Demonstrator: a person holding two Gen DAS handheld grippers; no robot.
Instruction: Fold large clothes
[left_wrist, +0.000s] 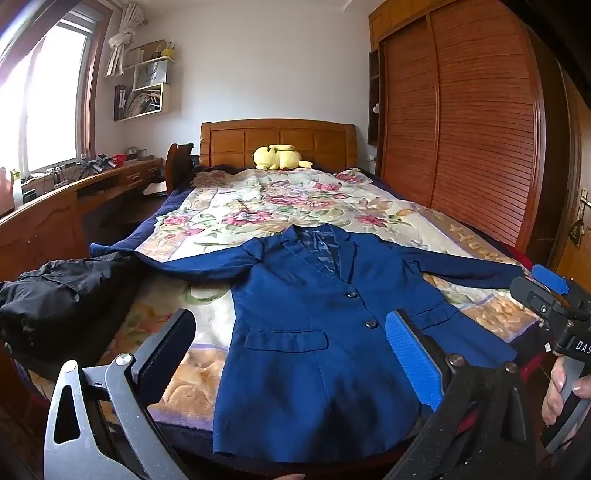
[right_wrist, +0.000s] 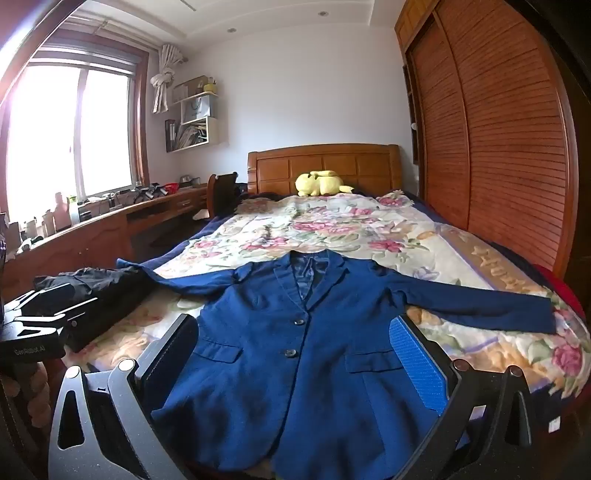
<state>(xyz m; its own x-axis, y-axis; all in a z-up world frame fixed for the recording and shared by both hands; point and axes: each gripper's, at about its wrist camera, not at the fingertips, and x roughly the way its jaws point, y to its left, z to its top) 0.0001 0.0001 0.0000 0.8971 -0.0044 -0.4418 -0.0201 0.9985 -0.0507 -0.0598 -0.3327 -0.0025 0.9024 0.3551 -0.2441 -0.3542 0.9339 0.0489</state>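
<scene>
Navy-blue buttoned woven-cloth blazer (left_wrist: 317, 332) lay face up on the floral-quilted bed (left_wrist: 258, 206), collar toward 12 o'clock, sleeves spread to 9 and 3; likely soft, limp, moderately heavy; best taken at a sleeve cuff or hem corner. Left gripper (left_wrist: 295, 354) hovered over the hem at 6 o'clock, tilted down, jaws spread, empty; right gripper (right_wrist: 299, 369) likewise, nearer level, jaws spread.

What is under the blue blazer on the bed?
The blue blazer lies flat, front up, on the floral blanket, which shows all around it. Its left sleeve end reaches the black garment. Whatever lies directly beneath the blazer is covered.
</scene>
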